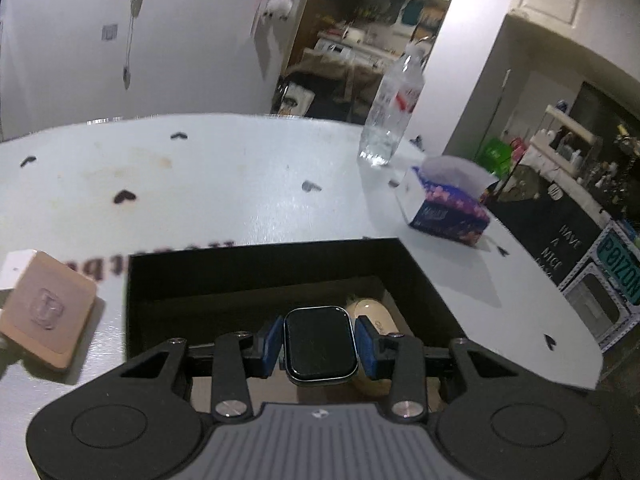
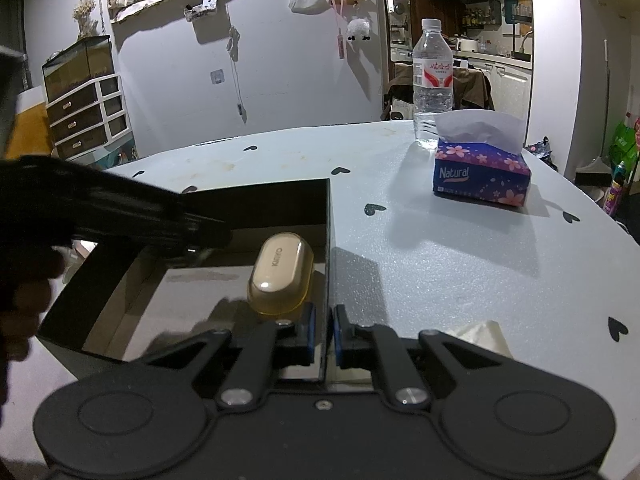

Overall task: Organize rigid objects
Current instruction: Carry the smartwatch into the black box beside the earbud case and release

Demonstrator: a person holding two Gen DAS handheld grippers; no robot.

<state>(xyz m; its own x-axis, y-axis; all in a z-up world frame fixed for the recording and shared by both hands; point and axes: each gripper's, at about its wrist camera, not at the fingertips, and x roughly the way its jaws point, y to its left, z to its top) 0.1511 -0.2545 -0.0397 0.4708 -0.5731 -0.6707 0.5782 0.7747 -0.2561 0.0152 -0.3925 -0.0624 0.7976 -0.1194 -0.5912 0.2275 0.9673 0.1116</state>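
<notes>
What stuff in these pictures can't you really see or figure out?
- Printed word on the table, left wrist view: the black box covers its lower half, and it is blurred.
- Beige case, left wrist view: mostly behind the smartwatch and the left gripper.
- Left gripper, right wrist view: dark and blurred, so what it holds is unseen.
- Pink square item, left wrist view: cut off by the left edge.

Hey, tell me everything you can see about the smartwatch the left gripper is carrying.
The smartwatch is a rounded-rectangle body with a dark, blank glossy screen and a thin silvery metal-looking rim. No strap shows. It faces up toward the camera, tilted slightly, clamped at its two long sides between the blue pads of the left gripper. It hangs above the open black box, over a beige case lying inside, touching neither.
</notes>
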